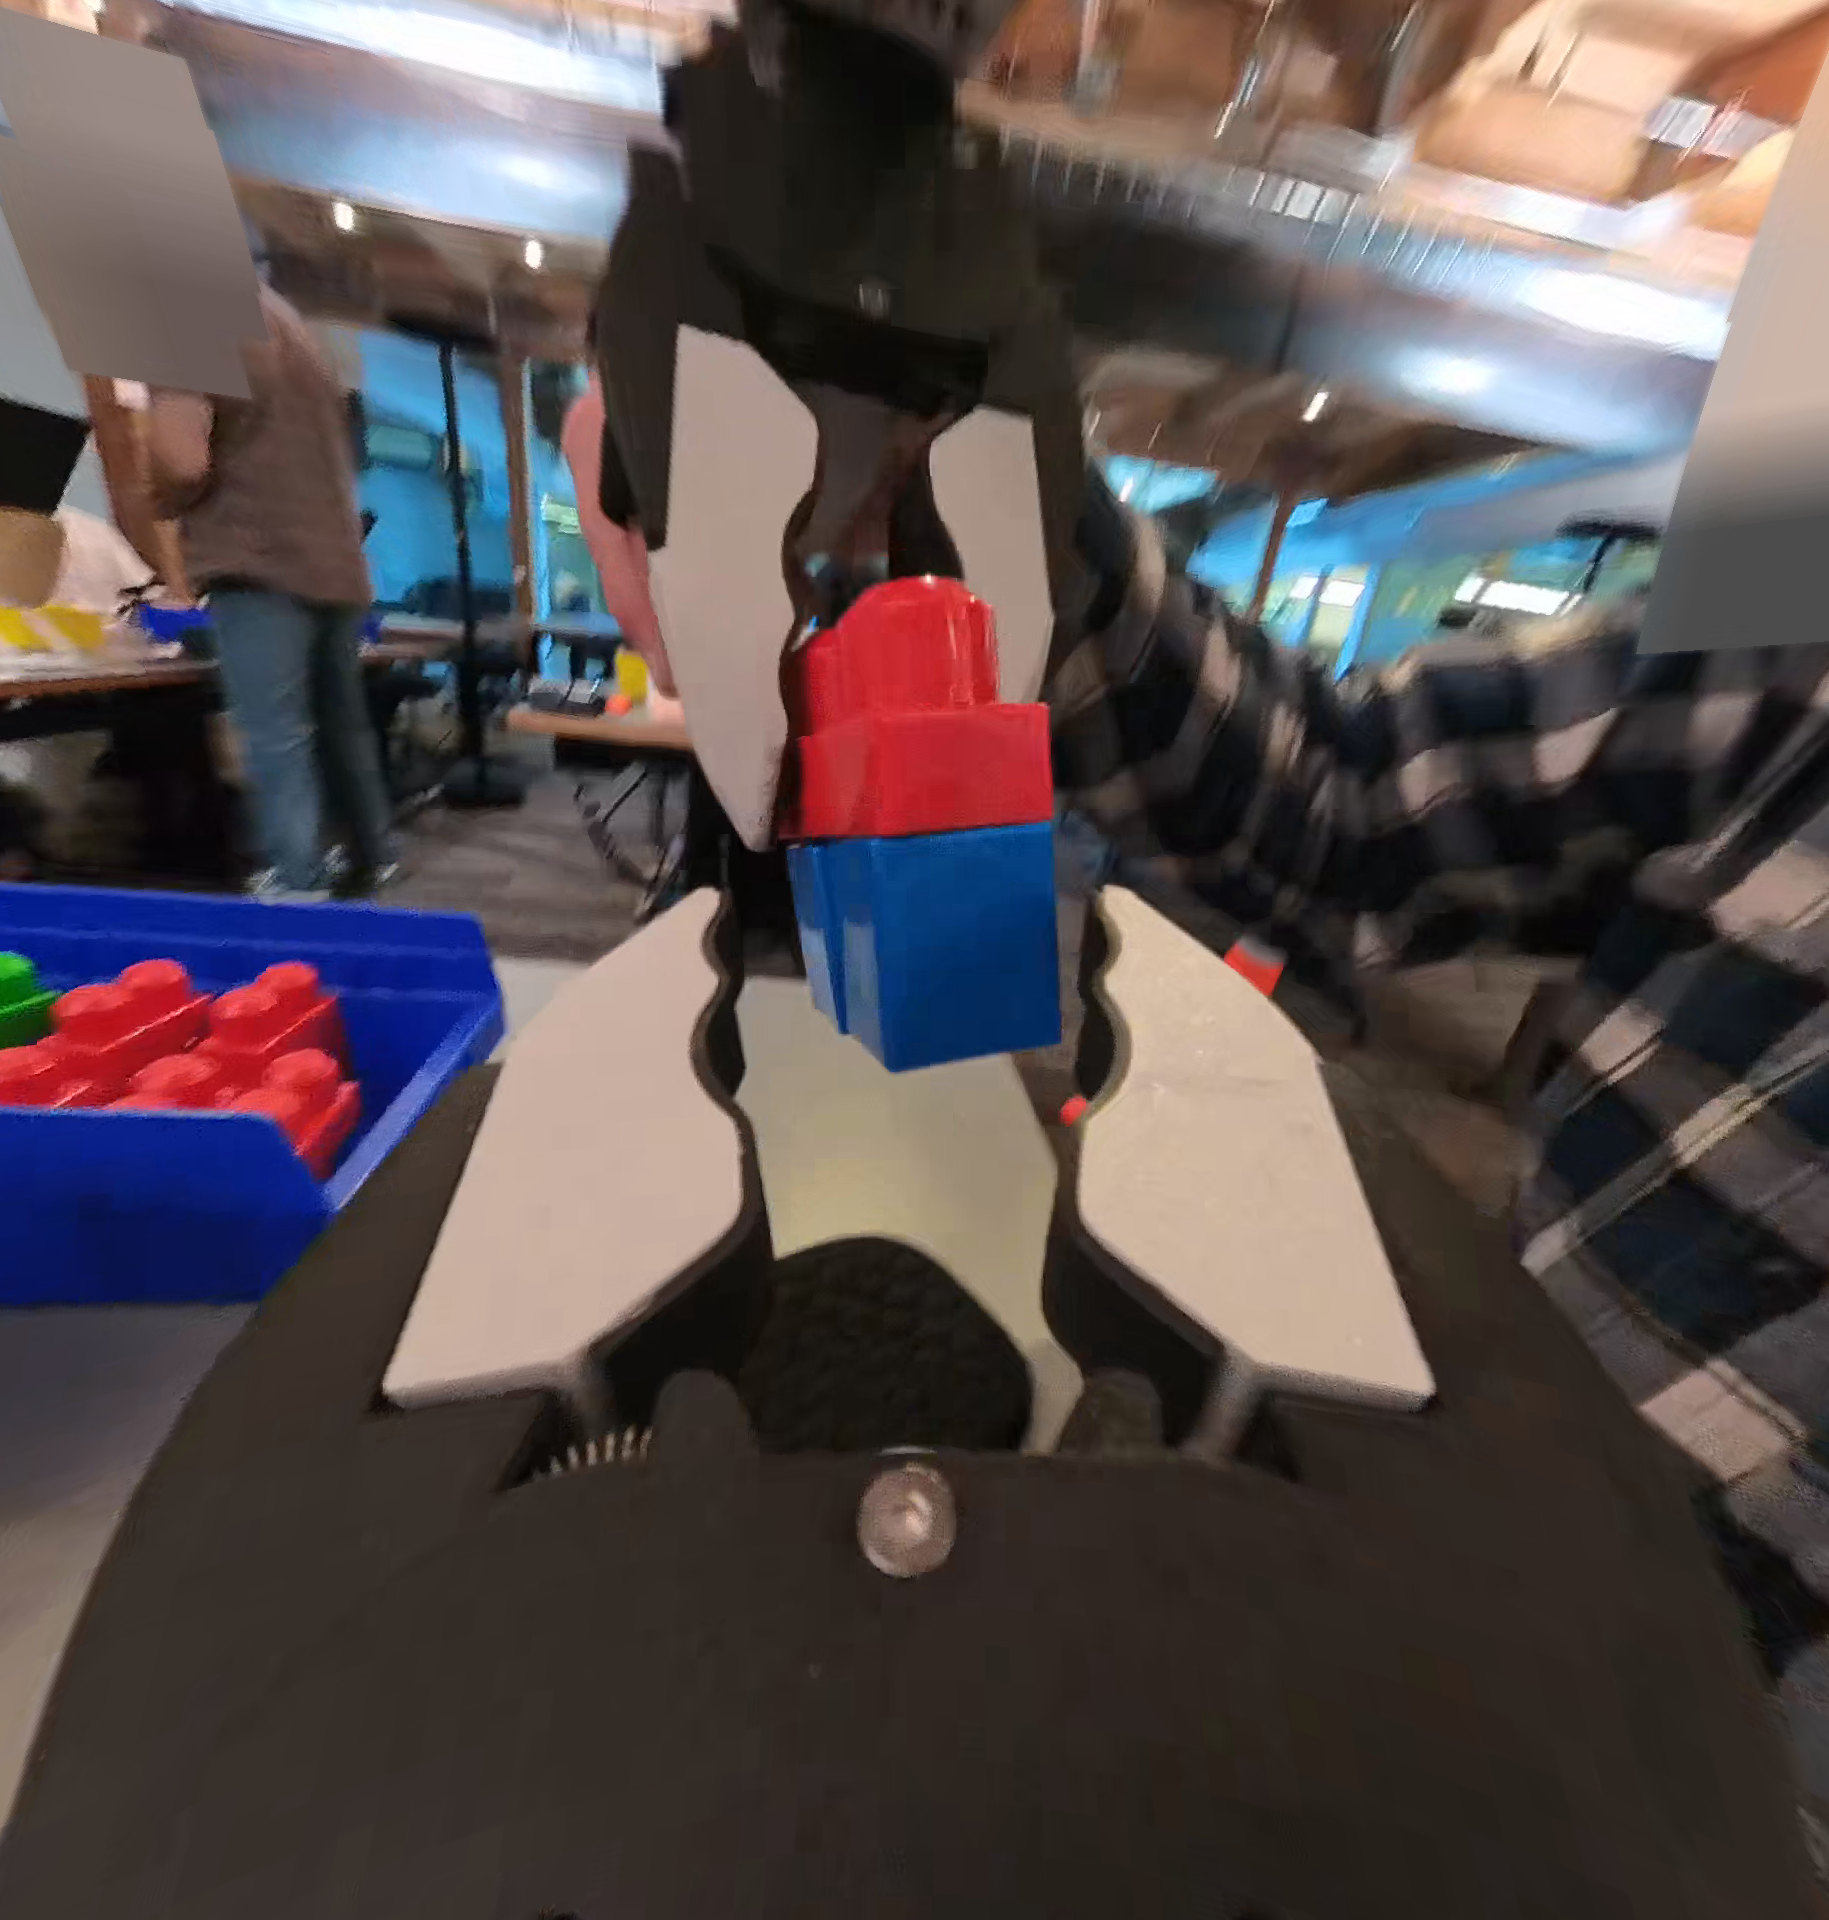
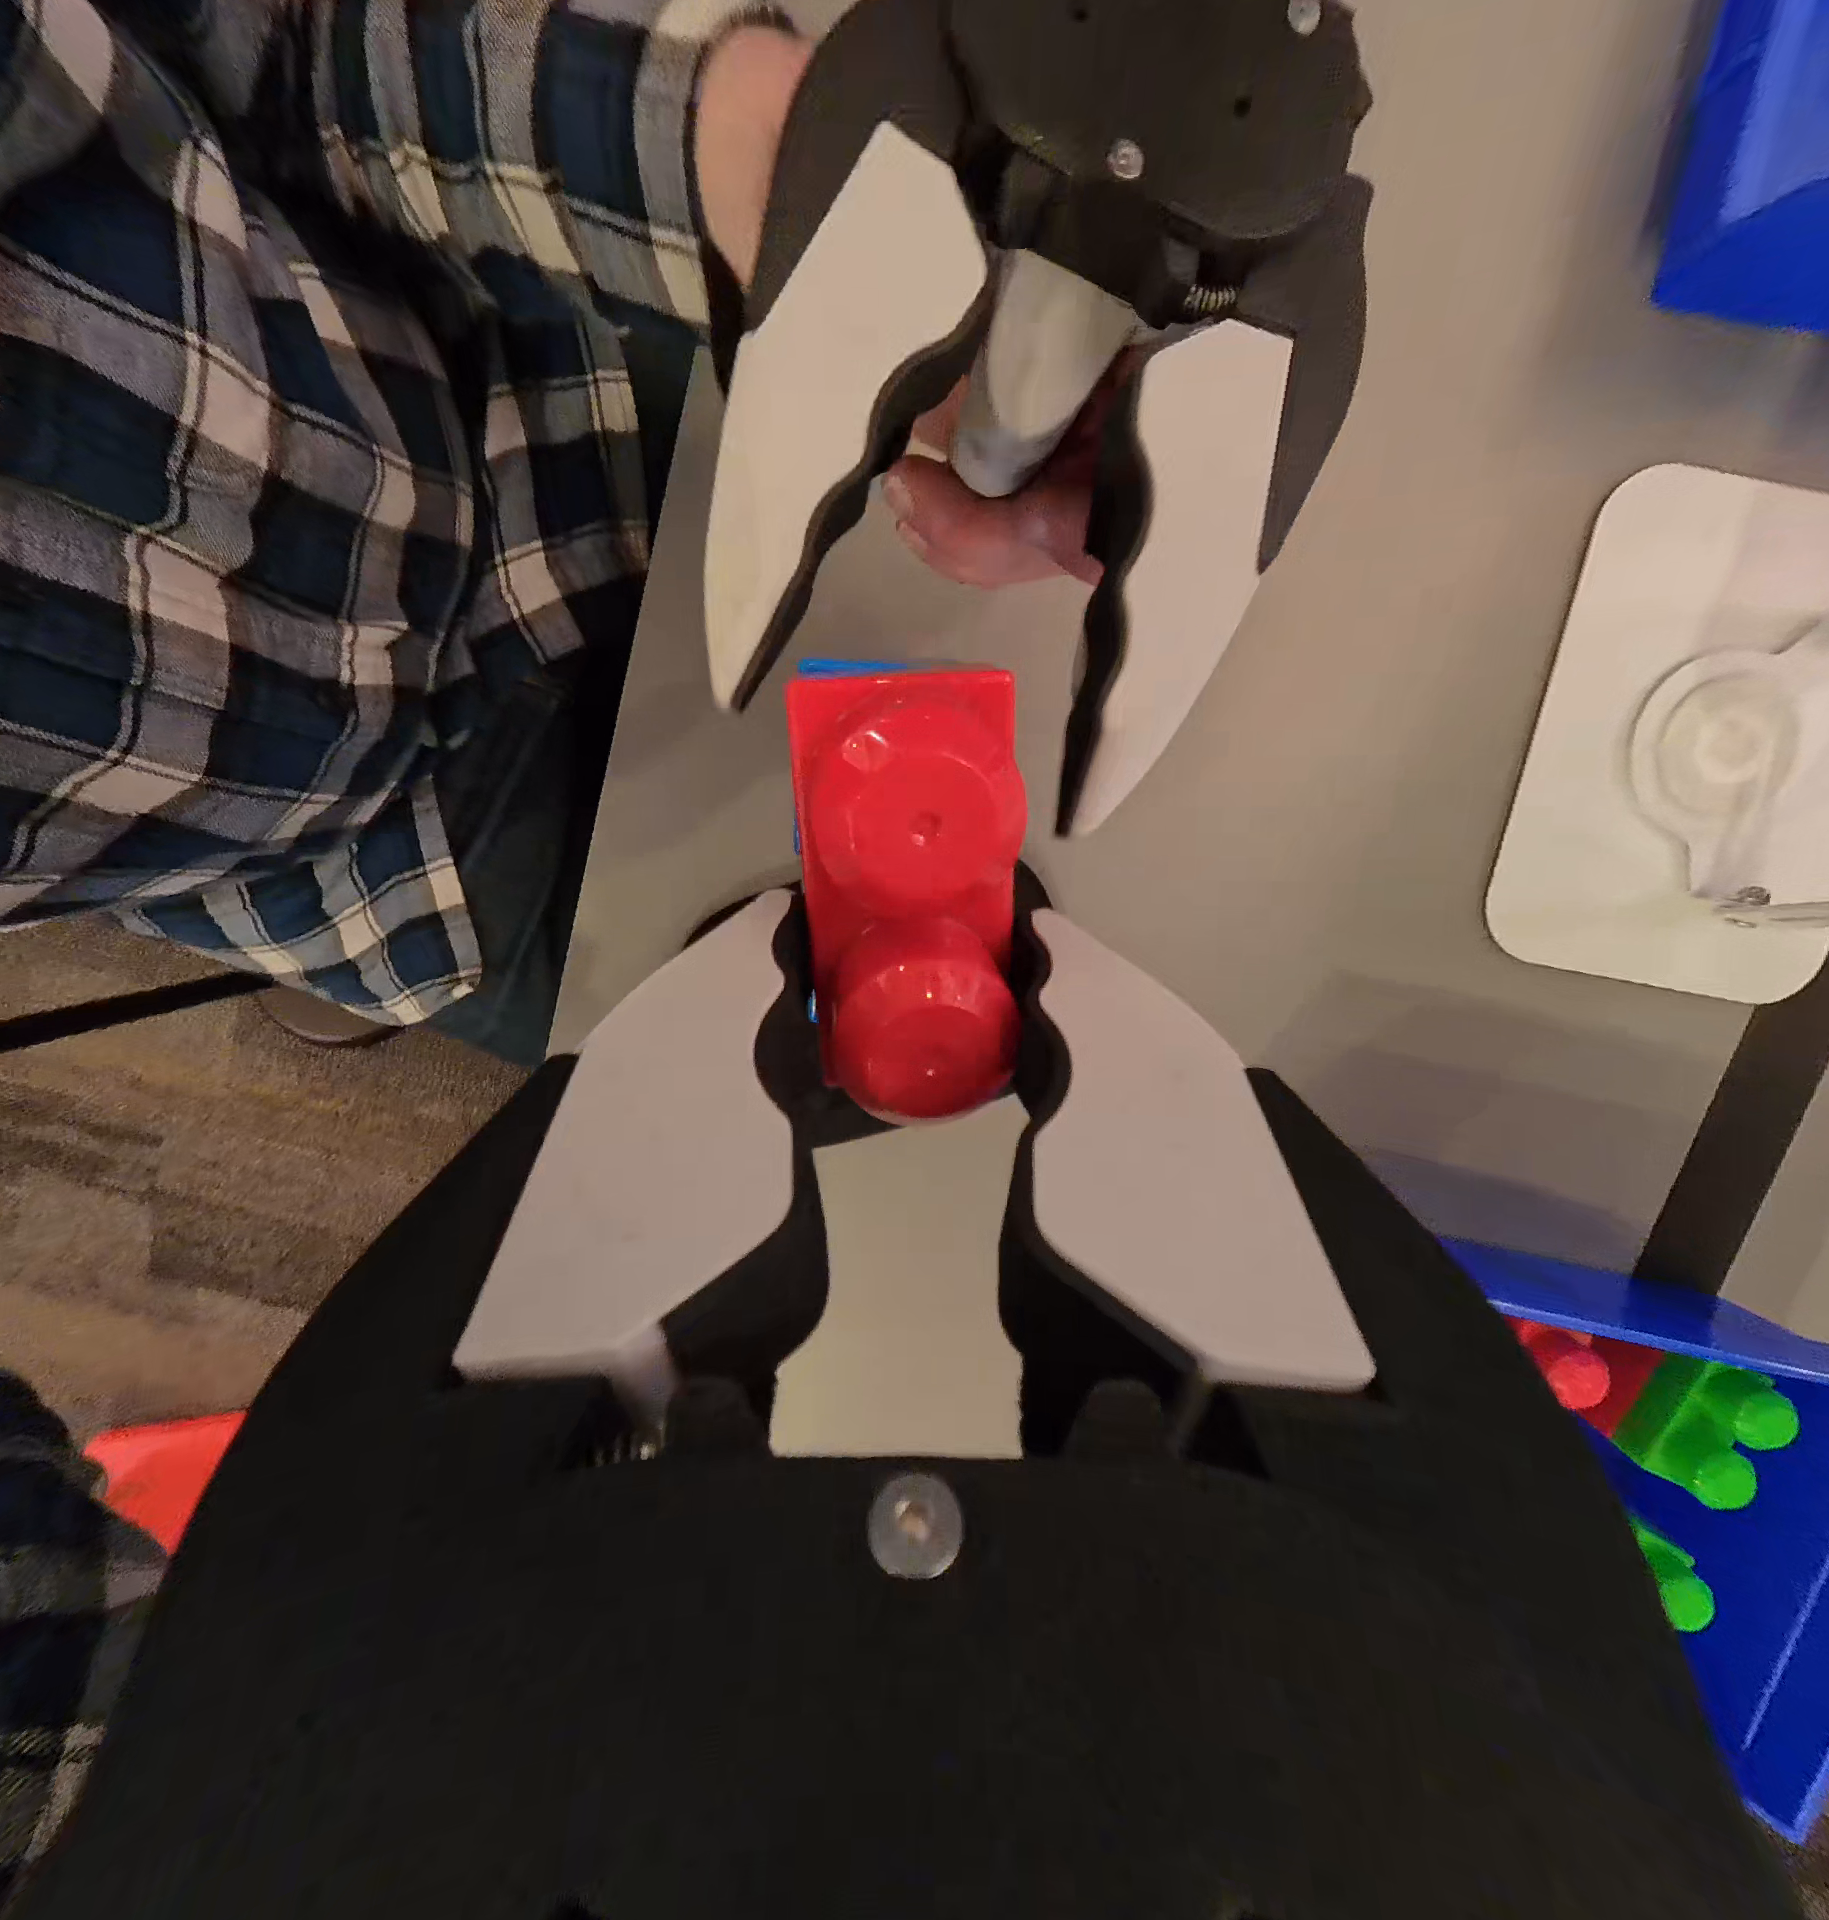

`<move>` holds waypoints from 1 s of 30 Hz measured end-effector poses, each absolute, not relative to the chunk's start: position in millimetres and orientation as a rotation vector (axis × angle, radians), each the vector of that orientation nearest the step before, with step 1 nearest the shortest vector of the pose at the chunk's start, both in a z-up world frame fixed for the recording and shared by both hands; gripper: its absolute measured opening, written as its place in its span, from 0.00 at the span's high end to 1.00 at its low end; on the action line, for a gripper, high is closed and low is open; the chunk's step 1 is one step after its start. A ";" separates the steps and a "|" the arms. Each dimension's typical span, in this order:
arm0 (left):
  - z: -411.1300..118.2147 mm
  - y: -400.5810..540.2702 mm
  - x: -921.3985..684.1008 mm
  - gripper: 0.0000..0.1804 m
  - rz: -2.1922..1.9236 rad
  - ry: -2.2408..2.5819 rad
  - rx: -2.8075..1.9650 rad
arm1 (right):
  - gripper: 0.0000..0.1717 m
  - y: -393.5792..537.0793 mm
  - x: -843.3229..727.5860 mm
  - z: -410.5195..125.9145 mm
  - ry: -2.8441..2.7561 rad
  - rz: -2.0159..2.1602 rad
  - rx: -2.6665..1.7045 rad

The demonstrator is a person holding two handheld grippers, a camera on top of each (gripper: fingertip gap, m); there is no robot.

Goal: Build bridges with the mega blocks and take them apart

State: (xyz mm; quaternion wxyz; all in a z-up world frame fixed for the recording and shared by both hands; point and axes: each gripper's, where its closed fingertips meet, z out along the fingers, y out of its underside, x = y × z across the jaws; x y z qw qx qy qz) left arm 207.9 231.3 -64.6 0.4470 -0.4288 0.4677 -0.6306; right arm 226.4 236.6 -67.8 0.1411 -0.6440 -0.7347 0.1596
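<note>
Two stacked blocks | right gripper (image 2: 910, 997) pinches red block (image 2: 905, 810) | left gripper (image 1: 910, 966) spread | blue block (image 1: 941, 935) plain only from left

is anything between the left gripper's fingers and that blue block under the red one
No, nothing visible. The blue block, stuck under the red block held by the right gripper, hangs between the open left gripper fingers, with only air on both sides.

Bright even overhead indoor light; left wrist view motion-blurred, edges fisheye-bent; glare spots on glossy red plastic two-stud block (image 2: 915, 894); soft shadows.
</note>
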 end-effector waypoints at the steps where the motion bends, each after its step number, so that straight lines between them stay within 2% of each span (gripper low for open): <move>1: -68.3 228.6 212.3 0.68 -1.509 1.203 -1.083 | 0.78 237.1 225.4 -69.6 -2.134 0.450 -1.871; 3: -74.9 222.5 220.2 0.73 -1.450 1.264 -1.099 | 0.79 236.6 223.2 -71.2 -2.151 0.452 -1.896; 7: -78.2 233.2 222.2 0.77 -1.418 1.171 -1.132 | 0.78 246.9 222.2 -72.4 -2.126 0.362 -1.919; 8: -75.4 238.3 219.3 0.78 -1.454 1.112 -1.138 | 0.71 254.5 219.8 -69.1 -2.073 0.301 -1.913; 9: -71.0 242.1 215.0 0.79 -1.514 1.053 -1.130 | 0.60 263.8 217.8 -63.6 -2.008 0.206 -1.881; 11: -59.4 252.7 204.8 0.80 -1.614 0.904 -1.108 | 0.45 277.0 219.0 -51.6 -1.926 -0.050 -1.756; 13: -53.6 254.9 201.5 0.80 -1.678 0.849 -1.090 | 0.43 276.7 213.6 -44.5 -1.869 -0.184 -1.631; 15: -53.0 256.9 205.2 0.80 -1.675 0.824 -1.118 | 0.34 279.9 206.9 -41.8 -1.809 -0.352 -1.487; 19: -43.1 246.0 211.8 0.80 -1.716 0.815 -1.085 | 0.36 281.7 197.3 -45.5 -1.716 -0.614 -1.297; 30: -31.6 233.4 219.3 0.81 -1.593 0.815 -1.078 | 0.41 273.8 201.8 -36.0 -1.605 -0.811 -1.250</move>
